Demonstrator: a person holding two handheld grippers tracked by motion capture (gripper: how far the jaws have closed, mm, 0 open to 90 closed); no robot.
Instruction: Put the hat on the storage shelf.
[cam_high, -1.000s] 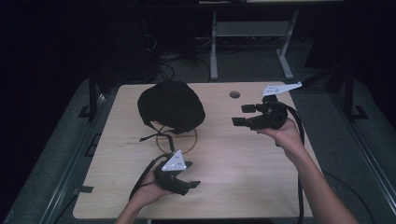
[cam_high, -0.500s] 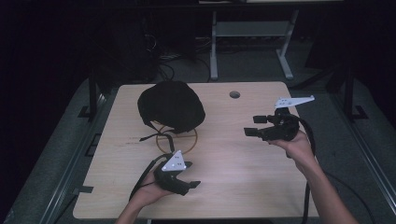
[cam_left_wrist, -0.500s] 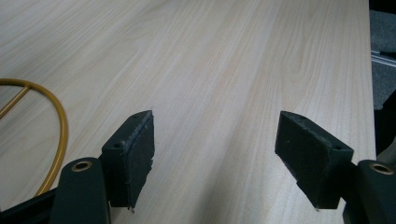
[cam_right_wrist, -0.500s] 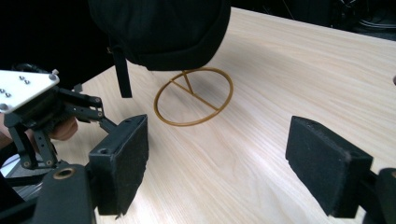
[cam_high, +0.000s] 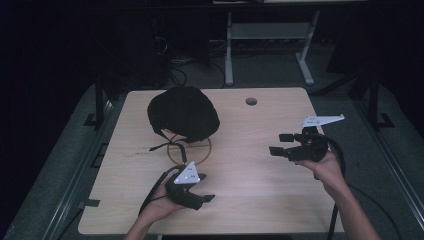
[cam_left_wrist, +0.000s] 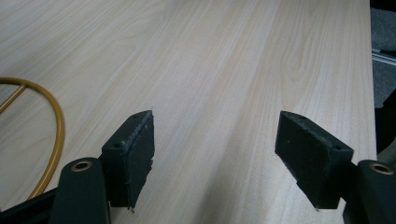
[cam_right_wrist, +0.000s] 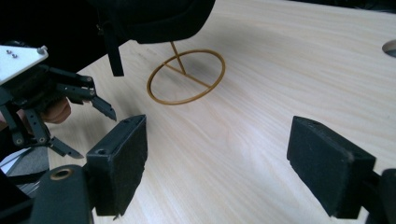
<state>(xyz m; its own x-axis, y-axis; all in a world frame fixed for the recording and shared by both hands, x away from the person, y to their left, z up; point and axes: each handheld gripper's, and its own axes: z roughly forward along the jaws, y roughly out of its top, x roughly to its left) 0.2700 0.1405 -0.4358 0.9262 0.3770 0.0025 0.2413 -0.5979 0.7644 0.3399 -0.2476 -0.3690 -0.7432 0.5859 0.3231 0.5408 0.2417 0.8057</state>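
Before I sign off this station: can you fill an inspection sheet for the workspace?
Surface: light wooden table with a cable hole.
Job's things: black cap on a gold wire stand.
Clutter: nothing seen.
Grippers: left gripper open, low over the near table; right gripper open, empty, right of the stand.
Cables: a black cable trails from the right gripper.
Surroundings: dark floor, white desk frame behind.

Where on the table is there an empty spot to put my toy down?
The widest bare patch is the middle of the table, between the left gripper and the right gripper. The far right corner past the round hole is bare too. The far left is crowded: the black helmet sits on its gold ring stand.
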